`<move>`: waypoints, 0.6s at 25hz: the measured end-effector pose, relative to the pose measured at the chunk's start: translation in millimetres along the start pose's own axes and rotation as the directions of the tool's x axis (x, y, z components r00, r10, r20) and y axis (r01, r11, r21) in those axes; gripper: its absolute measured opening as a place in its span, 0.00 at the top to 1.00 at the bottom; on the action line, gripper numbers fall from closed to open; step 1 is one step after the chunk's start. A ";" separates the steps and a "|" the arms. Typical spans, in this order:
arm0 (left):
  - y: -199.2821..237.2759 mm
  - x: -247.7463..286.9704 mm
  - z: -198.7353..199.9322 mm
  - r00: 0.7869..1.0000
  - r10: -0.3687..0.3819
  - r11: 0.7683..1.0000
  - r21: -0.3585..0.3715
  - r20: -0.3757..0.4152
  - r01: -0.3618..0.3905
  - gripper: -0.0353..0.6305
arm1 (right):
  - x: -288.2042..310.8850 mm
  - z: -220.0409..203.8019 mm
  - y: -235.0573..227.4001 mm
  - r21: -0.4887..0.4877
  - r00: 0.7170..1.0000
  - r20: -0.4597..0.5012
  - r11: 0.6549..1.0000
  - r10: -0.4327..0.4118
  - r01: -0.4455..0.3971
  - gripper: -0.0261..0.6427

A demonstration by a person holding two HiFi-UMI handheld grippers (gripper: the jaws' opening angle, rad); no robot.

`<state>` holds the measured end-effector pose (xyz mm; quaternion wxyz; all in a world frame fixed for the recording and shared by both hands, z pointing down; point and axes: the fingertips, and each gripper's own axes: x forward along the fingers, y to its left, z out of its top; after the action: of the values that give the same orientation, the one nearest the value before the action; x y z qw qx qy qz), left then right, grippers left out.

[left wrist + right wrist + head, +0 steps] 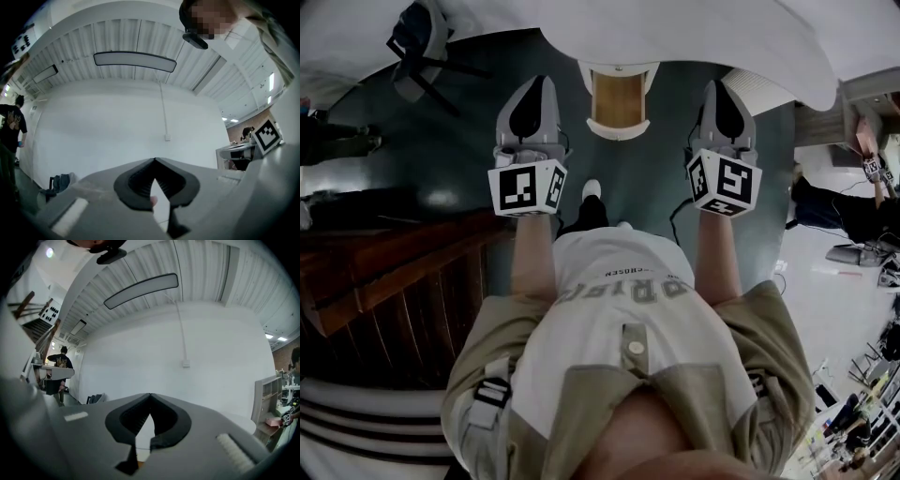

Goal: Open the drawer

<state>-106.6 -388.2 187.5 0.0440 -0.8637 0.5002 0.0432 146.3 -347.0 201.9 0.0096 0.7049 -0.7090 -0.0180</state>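
A small white cabinet [618, 101] with a tan wooden face stands on the dark floor against the white wall, straight ahead between my two grippers. My left gripper [533, 86] is held level to the left of it, jaws shut with nothing between them. My right gripper [721, 91] is held level to the right of it, also shut and empty. In the left gripper view the left gripper [153, 161] has its tips meeting against a bare white wall. The right gripper [150, 395] shows the same in the right gripper view. Neither touches the cabinet.
Dark wooden furniture [389, 277] runs along the left. A chair [420, 45] stands at the far left by the wall. A person in black [848, 214] crouches at the right near desks [236, 151]. Another person [60, 363] stands far left.
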 end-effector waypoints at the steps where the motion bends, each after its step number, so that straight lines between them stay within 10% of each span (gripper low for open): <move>1: -0.4 0.6 0.2 1.000 -0.001 1.000 -0.001 0.001 0.001 0.94 | -0.1 1.3 -0.8 -0.005 1.000 0.004 1.000 -0.002 0.002 0.95; 15: 3.5 -2.5 -0.7 1.000 0.005 1.000 0.005 -0.007 -0.005 0.94 | -2.0 7.1 9.2 -0.084 1.000 0.015 0.996 0.000 0.002 0.96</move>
<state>-110.8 -387.9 188.4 0.0442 -0.8624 0.5028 0.0392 136.9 -344.9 195.2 0.0342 0.7041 -0.7073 -0.0531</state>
